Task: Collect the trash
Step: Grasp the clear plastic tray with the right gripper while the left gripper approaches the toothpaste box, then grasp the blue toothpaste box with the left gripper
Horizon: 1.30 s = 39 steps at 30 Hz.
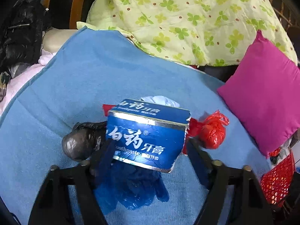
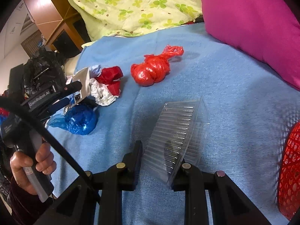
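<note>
My left gripper (image 1: 148,146) is shut on a blue toothpaste box (image 1: 148,135) and holds it above the blue blanket (image 1: 75,86). Under the box lie a knotted blue bag (image 1: 135,189), a black bag (image 1: 80,142), a red bag (image 1: 211,133) and white tissue (image 1: 161,100). My right gripper (image 2: 163,155) is shut on a clear ribbed plastic tray (image 2: 178,131), held tilted on edge. The right wrist view also shows the left gripper (image 2: 75,93) with the box (image 2: 82,82), the blue bag (image 2: 80,120), a red and white wad (image 2: 106,86) and the red bag (image 2: 151,71).
A red mesh basket (image 2: 290,170) stands at the right edge and also shows in the left wrist view (image 1: 277,180). A magenta pillow (image 1: 266,93) and a clover-print quilt (image 1: 187,18) lie behind. A black jacket (image 1: 20,33) and wooden cabinet (image 1: 61,3) are at left.
</note>
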Tool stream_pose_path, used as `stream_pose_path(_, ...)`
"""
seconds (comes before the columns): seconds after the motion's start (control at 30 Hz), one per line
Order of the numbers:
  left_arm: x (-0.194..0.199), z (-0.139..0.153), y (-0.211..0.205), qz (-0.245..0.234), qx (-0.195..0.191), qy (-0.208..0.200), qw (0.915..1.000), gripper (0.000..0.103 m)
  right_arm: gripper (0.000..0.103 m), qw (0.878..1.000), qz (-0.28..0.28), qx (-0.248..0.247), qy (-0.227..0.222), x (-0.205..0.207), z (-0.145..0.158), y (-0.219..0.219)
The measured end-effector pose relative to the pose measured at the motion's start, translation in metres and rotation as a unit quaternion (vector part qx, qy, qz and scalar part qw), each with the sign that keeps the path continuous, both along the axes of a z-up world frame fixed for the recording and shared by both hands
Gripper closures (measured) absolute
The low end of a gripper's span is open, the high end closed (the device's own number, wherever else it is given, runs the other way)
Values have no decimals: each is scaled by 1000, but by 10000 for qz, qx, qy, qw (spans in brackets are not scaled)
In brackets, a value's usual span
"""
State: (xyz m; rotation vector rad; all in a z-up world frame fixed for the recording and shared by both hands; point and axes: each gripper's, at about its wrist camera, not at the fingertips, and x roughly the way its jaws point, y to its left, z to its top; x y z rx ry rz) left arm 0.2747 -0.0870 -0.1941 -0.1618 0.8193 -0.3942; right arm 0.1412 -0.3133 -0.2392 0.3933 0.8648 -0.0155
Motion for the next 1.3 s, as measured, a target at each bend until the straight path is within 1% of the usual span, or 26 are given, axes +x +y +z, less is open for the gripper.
stream_pose_path(0.03, 2, -1, 1, -35, -68, 60, 10000, 54, 78, 10000, -33, -23, -38, -2, 1, -1)
stream_pose_path(0.07, 4, -2, 1, -48, -98, 111, 9999, 67, 78, 9999, -52, -47, -77, -4, 3, 0)
stream_pose_path(0.1, 4, -4, 3, -58, -130, 152, 9998, 72, 78, 9999, -66, -78, -130, -6, 5, 0)
stream_pose_path(0.13, 3, -4, 5, -88, -153, 139, 9997, 83, 78, 9996, -70, -139, -219, -9, 9, 1)
stream_pose_path(0.17, 1, -4, 6, -121, -149, 110, 9998, 88, 78, 9994, -64, -182, -279, -11, 12, 2)
stream_pose_path(0.27, -7, 2, 11, -235, -172, -59, 9996, 93, 78, 9984, -67, -230, -503, -19, 22, 4)
stream_pose_path(0.33, -16, 9, 17, -263, -79, -254, 9993, 93, 78, 9978, -44, -224, -630, -24, 28, 4)
stream_pose_path(0.4, -20, 11, 26, -235, -32, -316, 9992, 93, 78, 9976, -28, -225, -661, -26, 31, 5)
stream_pose_path(0.47, -21, 12, 38, -121, -16, -337, 9994, 93, 78, 9978, -8, -190, -635, -27, 31, 5)
stream_pose_path(0.53, -20, 12, 49, 140, 158, -341, 9992, 93, 78, 9978, 8, -193, -633, -27, 30, 7)
stream_pose_path(0.57, -19, 14, 54, 231, 201, -372, 9988, 91, 78, 9978, 12, -187, -635, -27, 30, 7)
stream_pose_path(0.6, -20, 15, 55, 225, 196, -398, 9988, 89, 78, 9978, 6, -168, -635, -27, 30, 6)
stream_pose_path(0.63, -19, 18, 54, 145, 165, -425, 9989, 77, 78, 9979, 2, -132, -627, -27, 30, 6)
stream_pose_path(0.67, -19, 19, 53, 111, 152, -434, 9989, 51, 78, 9980, -2, -101, -617, -27, 30, 6)
stream_pose_path(0.73, -15, 24, 42, 101, 76, -427, 9990, 22, 78, 9982, -22, -61, -603, -25, 28, 5)
stream_pose_path(0.8, -12, 28, 30, -56, -17, -471, 9989, 22, 78, 9982, -46, -18, -599, -24, 27, 4)
stream_pose_path(0.93, 10, 26, -12, -289, 469, -296, 9980, 22, 78, 9980, -137, 48, -617, -20, 26, -1)
stream_pose_path(1.03, 26, 15, -35, -339, 709, -13, 9969, 22, 78, 9982, -168, 103, -564, -16, 22, -5)
stream_pose_path(1.13, 44, 2, -49, -225, 1097, 292, 9933, 22, 78, 9986, -174, 156, -482, -12, 17, -7)
stream_pose_path(1.17, 47, -2, -49, -162, 1168, 357, 9924, 22, 78, 9986, -173, 178, -461, -10, 16, -8)
stream_pose_path(1.2, 52, -7, -45, -84, 1172, 458, 9920, 22, 78, 9987, -163, 210, -436, -9, 15, -9)
stream_pose_path(1.23, 56, -11, -39, -12, 1089, 575, 9924, 22, 78, 9987, -141, 245, -415, -6, 13, -9)
stream_pose_path(1.3, 60, -17, -23, 89, 803, 798, 9935, 26, 78, 9988, -119, 255, -409, -2, 12, -9)
